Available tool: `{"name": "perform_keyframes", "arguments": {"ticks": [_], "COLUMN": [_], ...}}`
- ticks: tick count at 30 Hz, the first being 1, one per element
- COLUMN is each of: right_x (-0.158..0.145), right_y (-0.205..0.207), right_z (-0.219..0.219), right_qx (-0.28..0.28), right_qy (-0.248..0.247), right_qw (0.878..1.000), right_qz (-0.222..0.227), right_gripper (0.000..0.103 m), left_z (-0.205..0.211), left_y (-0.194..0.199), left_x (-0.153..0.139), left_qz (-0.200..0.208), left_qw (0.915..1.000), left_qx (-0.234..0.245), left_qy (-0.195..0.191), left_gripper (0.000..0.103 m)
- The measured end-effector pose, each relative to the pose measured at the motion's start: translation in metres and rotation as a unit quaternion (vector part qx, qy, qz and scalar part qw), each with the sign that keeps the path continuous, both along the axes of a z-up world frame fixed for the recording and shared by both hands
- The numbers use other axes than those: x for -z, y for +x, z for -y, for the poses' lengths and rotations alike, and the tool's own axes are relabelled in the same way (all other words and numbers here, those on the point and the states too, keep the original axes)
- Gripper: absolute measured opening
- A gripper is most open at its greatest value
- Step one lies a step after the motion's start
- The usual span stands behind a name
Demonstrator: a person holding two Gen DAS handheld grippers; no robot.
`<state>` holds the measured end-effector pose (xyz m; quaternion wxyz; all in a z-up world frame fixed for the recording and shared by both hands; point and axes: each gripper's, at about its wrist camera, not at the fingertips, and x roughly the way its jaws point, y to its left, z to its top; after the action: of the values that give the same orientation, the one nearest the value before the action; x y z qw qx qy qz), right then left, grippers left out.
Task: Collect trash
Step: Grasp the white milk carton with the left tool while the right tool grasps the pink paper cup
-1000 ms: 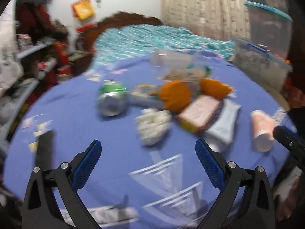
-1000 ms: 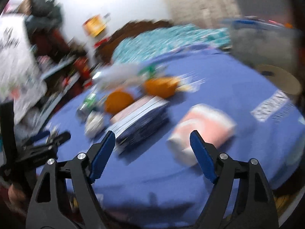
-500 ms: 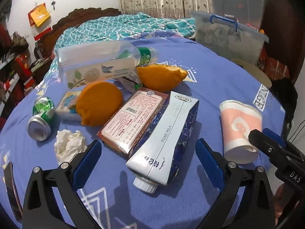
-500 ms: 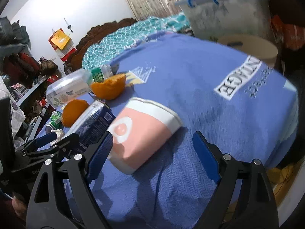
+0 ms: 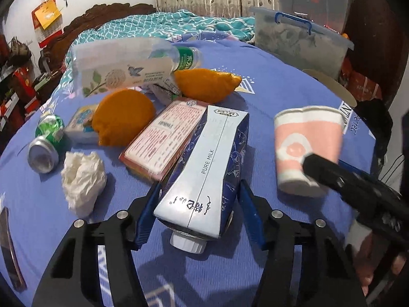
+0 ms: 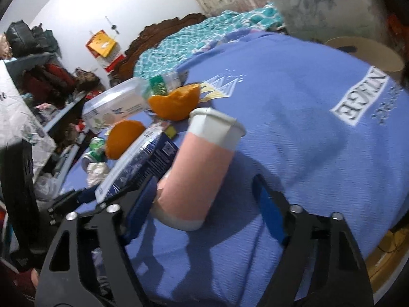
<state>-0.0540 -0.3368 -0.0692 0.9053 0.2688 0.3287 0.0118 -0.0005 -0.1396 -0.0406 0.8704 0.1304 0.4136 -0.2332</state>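
A blue and white milk carton [image 5: 204, 158] lies on the blue cloth, cap end toward me. My left gripper [image 5: 200, 185] straddles that end, its jaws closing, and both blue pads meet the carton's sides. A pink and white paper cup [image 6: 202, 161] lies on its side to the right of the carton. My right gripper [image 6: 204, 182] is closing around the cup's base. Its left pad is at the cup, while a gap shows at the right pad. Behind lie two orange peels [image 5: 122, 120], a red box [image 5: 166, 138], a plastic bottle [image 5: 122, 66], a green can [image 5: 46, 140] and a crumpled tissue [image 5: 81, 179].
The round table's blue cloth [image 5: 281, 81] drops off at the near and right edges. A clear storage bin [image 5: 299, 41] with a blue handle stands at the back right, with a tan round thing [image 6: 365, 53] before it. A bed and cluttered shelves lie behind and left.
Both grippers came forward and down to the trash. The left jaws narrowed from wide onto the milk carton. The right jaws narrowed around the paper cup, which now fills more of its view.
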Motion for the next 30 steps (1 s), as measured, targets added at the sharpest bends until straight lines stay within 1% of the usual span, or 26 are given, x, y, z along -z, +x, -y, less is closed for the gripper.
{"name": "perform_keyframes", "arguments": {"ticks": [1, 4, 5, 7, 10, 12, 13, 14, 18, 22, 26, 30], "right_x": [-0.001, -0.005, -0.006, -0.006, -0.006, -0.006, -0.006, -0.006, -0.007, -0.005, -0.003, -0.001], "right_y": [0.001, 0.002, 0.001, 0.002, 0.000, -0.001, -0.003, -0.003, -0.006, -0.012, -0.015, -0.016], "right_z": [-0.003, -0.015, -0.018, -0.020, -0.020, -0.019, -0.017, -0.016, -0.009, 0.000, 0.012, 0.017], "right_qx": [-0.008, -0.034, -0.039, -0.045, -0.044, -0.041, -0.039, -0.035, -0.023, -0.012, 0.001, 0.004], "right_qy": [0.002, -0.012, -0.013, -0.007, -0.007, -0.009, -0.008, -0.007, -0.009, -0.008, -0.005, -0.002], "right_qw": [1.000, 0.999, 0.999, 0.999, 0.999, 0.999, 0.999, 0.999, 0.999, 0.999, 0.999, 0.999], "right_qz": [0.005, 0.015, 0.018, 0.020, 0.022, 0.023, 0.023, 0.024, 0.033, 0.035, 0.038, 0.042], "right_gripper": [0.055, 0.045, 0.036, 0.036, 0.036, 0.036, 0.036, 0.036, 0.036, 0.036, 0.036, 0.036], "left_z": [-0.004, -0.012, -0.013, -0.014, -0.014, -0.012, -0.010, -0.009, 0.002, 0.015, 0.029, 0.035], "left_y": [-0.003, -0.012, -0.013, -0.013, -0.011, -0.011, -0.010, -0.011, -0.012, -0.011, -0.011, -0.014], "left_x": [-0.001, -0.004, -0.005, -0.004, -0.003, -0.001, -0.001, 0.000, -0.002, -0.005, 0.000, 0.002], "left_qz": [-0.004, -0.005, -0.004, -0.005, -0.009, -0.010, -0.011, -0.010, 0.002, 0.002, -0.001, 0.013], "left_qw": [1.0000, 1.0000, 1.0000, 0.9999, 0.9998, 0.9998, 0.9999, 0.9999, 0.9999, 0.9995, 0.9990, 0.9989], "left_qx": [0.001, 0.001, 0.000, -0.011, -0.019, -0.017, -0.013, -0.009, 0.011, 0.030, 0.043, 0.044], "left_qy": [-0.004, -0.008, -0.008, -0.004, 0.001, 0.003, 0.004, 0.004, 0.003, -0.013, -0.007, 0.005], "left_gripper": [0.057, 0.057, 0.058, 0.059, 0.070, 0.070, 0.065, 0.059, 0.056, 0.055, 0.054, 0.055]}}
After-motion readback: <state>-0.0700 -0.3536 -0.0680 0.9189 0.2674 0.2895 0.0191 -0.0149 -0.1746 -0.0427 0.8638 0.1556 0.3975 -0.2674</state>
